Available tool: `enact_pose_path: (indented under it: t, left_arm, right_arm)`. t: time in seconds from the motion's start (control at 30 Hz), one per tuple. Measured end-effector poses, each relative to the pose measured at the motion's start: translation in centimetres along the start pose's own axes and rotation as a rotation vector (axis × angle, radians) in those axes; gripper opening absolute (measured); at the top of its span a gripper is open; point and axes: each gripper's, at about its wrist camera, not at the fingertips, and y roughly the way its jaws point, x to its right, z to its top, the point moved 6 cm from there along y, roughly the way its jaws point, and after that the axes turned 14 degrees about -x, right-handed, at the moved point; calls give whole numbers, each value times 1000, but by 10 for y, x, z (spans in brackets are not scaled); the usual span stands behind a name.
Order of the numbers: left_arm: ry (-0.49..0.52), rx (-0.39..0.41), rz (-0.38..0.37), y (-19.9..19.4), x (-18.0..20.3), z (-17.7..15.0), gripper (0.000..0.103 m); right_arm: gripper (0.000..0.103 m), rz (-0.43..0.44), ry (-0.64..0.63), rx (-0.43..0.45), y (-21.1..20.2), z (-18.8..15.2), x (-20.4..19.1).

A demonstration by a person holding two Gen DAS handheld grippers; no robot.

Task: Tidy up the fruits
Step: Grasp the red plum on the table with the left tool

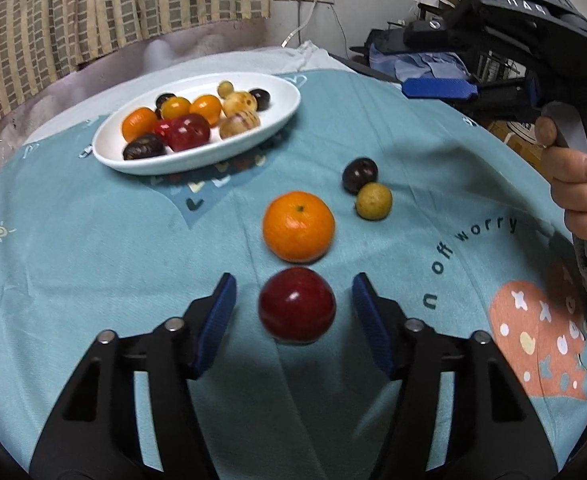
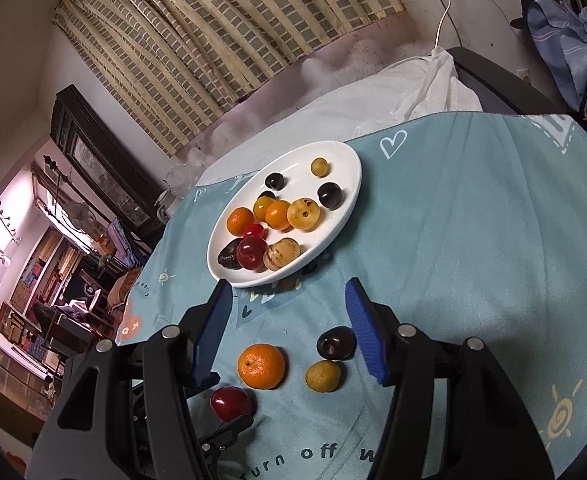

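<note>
A red apple lies on the teal cloth between the open fingers of my left gripper, not clamped; it also shows in the right wrist view. Beyond it lie an orange, a dark plum and a yellow-green fruit. A white oval plate at the back holds several fruits. My right gripper is open and empty, high above the orange, plum and yellow-green fruit; the plate lies ahead of it. The right gripper's blue finger shows at upper right.
The teal cloth covers a round table, with a white cloth at its far edge. A curtain, wall sockets and clutter stand behind. A hand grips the right tool's handle at the right edge.
</note>
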Motion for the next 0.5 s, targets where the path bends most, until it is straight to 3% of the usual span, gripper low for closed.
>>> enact_pose_path:
  t: [0.13, 0.2, 0.33, 0.5]
  left_arm:
    - [2, -24, -13, 5, 1, -3, 55]
    - [-12, -39, -27, 8, -1, -4, 41]
    - [-63, -19, -19, 2, -11, -5, 40]
    - [-211, 41, 15, -16, -55, -5, 39]
  right_arm:
    - [59, -6, -1, -10, 3, -1, 1]
    - [59, -7, -4, -13, 3, -2, 0]
    - [59, -8, -15, -25, 5, -7, -1]
    - [59, -10, -97, -102, 16, -29, -12]
